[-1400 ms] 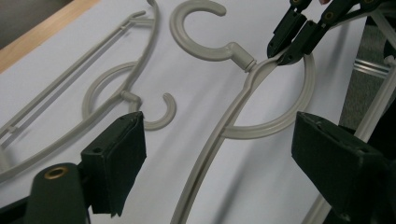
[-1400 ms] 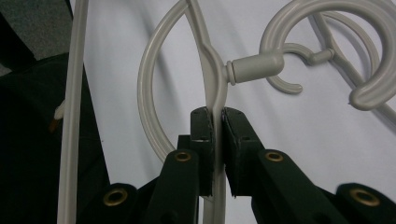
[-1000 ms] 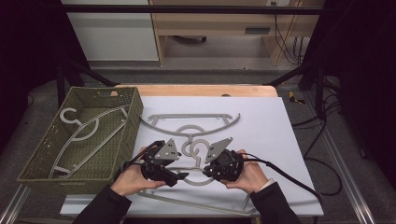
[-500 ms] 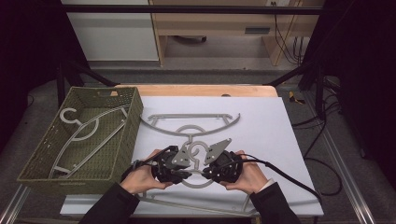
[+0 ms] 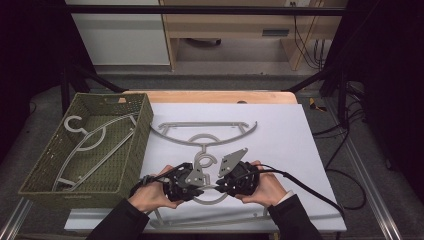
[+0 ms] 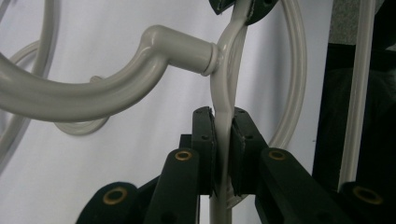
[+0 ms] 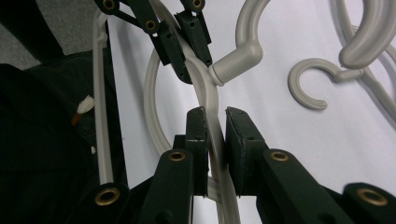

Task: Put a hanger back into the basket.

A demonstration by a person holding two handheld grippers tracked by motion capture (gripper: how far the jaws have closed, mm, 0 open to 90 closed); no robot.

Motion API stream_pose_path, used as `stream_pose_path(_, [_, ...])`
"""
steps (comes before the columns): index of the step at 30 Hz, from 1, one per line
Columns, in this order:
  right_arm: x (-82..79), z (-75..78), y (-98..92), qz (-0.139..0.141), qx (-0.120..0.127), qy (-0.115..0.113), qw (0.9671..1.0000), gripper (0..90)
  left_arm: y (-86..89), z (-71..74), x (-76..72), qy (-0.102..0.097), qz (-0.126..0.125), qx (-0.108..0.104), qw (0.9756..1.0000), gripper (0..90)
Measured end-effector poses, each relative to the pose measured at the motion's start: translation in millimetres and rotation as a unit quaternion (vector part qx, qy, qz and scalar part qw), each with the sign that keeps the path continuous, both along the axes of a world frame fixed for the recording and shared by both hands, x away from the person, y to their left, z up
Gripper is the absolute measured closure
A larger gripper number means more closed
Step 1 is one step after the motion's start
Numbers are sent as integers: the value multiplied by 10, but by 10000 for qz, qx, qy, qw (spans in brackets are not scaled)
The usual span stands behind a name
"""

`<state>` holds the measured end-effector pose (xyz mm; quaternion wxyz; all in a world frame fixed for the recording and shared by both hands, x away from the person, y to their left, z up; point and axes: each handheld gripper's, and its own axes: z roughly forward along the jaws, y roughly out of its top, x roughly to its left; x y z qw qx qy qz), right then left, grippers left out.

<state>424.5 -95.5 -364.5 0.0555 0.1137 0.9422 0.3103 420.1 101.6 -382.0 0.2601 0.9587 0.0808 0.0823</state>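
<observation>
The near hanger (image 5: 212, 192) is pinched by both grippers, left (image 6: 223, 154) just clamped shut, right (image 7: 215, 149) too. Looks like the pickup step; next it probably gets lifted level toward the basket (image 5: 35, 182).

My high view looks forward and down over the table (image 5: 300, 130) from my side. Each gripper view sits very close, looking along its own jaws. Both share the grey hanger's neck (image 6: 223, 93), and the high view shows it low at centre.

No readable text, label, brand, number or sign appears on anything here.
</observation>
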Motion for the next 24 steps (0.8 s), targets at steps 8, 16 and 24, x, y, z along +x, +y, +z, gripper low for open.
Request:
stream_pose_path(8, [-14, 51, -32, -259, 245, -316, 9989, 725, 49, 65, 6, 72, 387, -240, 9989, 825])
stream_pose_path(16, [5, 183, -303, -1086, 1074, -775, 9852, 519, 193, 144, 95, 92, 1161, -568, 9916, 825])
stream_pose_path(24, [38, 104, -636, -2070, 1992, -892, 9537, 260, 312, 194, 151, -1, 1748, -769, 9816, 825])
